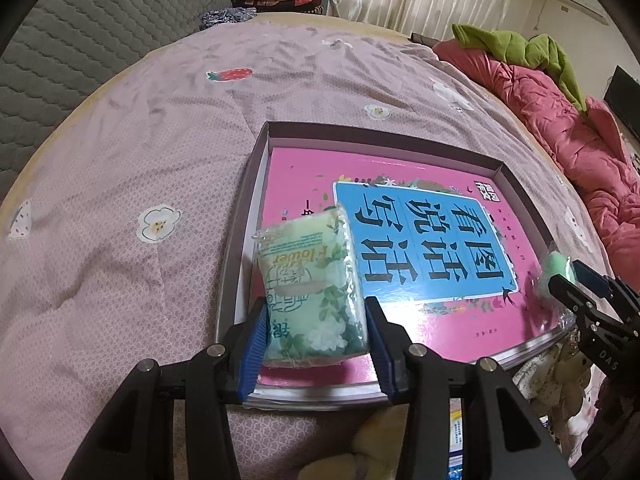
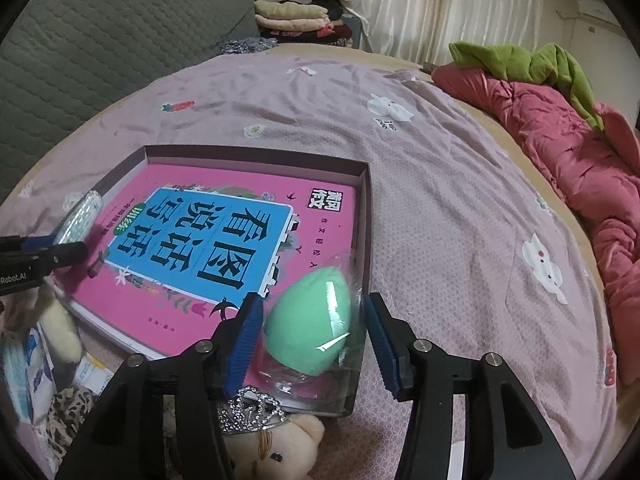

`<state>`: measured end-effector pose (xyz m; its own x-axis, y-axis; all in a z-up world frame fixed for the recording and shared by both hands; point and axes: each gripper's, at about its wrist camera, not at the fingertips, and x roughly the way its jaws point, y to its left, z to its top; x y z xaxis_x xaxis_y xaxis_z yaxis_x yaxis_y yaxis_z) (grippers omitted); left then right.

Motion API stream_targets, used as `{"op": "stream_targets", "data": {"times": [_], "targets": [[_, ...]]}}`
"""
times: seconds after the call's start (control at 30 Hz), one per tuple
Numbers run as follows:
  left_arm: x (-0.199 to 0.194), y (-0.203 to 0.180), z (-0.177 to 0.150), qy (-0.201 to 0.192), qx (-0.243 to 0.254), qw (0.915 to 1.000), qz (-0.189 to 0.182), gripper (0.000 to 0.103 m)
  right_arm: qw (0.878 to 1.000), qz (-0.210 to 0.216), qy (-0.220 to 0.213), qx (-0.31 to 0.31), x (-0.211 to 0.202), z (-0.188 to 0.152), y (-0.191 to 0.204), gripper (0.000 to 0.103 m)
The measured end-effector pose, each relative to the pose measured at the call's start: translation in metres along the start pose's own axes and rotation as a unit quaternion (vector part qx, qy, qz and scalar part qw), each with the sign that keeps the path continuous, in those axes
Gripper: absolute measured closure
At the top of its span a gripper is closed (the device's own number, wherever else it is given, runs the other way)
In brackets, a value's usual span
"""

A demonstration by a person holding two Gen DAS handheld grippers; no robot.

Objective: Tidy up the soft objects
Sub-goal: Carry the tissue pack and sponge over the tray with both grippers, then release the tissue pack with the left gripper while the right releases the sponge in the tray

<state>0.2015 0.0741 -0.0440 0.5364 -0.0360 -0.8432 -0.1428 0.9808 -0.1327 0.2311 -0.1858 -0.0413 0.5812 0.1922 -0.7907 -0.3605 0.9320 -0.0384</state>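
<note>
Left wrist view: the left hand-held gripper (image 1: 316,340) clenches a green tissue pack (image 1: 314,284) over the pink book (image 1: 420,240) in the shallow box (image 1: 256,160) on the bed (image 1: 120,200). At four o'clock in the box lies the wrapped green sponge (image 2: 310,326), between the released pads of the right hand-held gripper (image 2: 314,338).

The bedspread (image 1: 140,152) lies bare across the frame's left and top, open for passage. The tray's walls (image 1: 380,140) fence the centre; a red quilt (image 1: 568,136) blocks the right edge.
</note>
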Motion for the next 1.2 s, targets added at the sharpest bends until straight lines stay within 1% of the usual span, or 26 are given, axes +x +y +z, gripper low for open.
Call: {"op": "stream_targets", "data": {"times": [0.13,0.47,0.53,0.67,0.87,1.0,1.2], "targets": [[0.000,0.000,0.000,0.000,0.003,1.0000,0.003,0.056,1.000,-0.005,0.000,0.005,0.000,0.000,-0.003,0.042],[-0.002,0.000,-0.001,0.000,0.003,1.0000,0.003,0.055,1.000,-0.013,-0.014,0.000,-0.006,0.001,-0.002,0.039],[-0.002,0.001,0.000,0.000,0.001,1.0000,0.002,0.055,1.000,-0.014,-0.013,-0.002,-0.007,0.001,-0.002,0.035],[-0.002,0.000,0.000,-0.001,0.003,1.0000,0.001,0.054,1.000,-0.015,-0.009,0.001,-0.005,0.001,-0.004,0.035],[-0.012,0.002,0.002,-0.017,-0.003,0.9997,-0.019,0.051,1.000,-0.021,-0.013,0.001,-0.008,0.000,-0.005,0.034],[-0.016,0.005,0.002,-0.023,-0.003,0.9996,-0.014,0.050,1.000,-0.022,-0.002,0.004,-0.005,-0.001,-0.008,0.032],[-0.019,0.006,0.003,-0.029,-0.005,0.9994,-0.017,0.050,1.000,-0.023,0.002,0.007,-0.003,-0.002,-0.009,0.031]]}}
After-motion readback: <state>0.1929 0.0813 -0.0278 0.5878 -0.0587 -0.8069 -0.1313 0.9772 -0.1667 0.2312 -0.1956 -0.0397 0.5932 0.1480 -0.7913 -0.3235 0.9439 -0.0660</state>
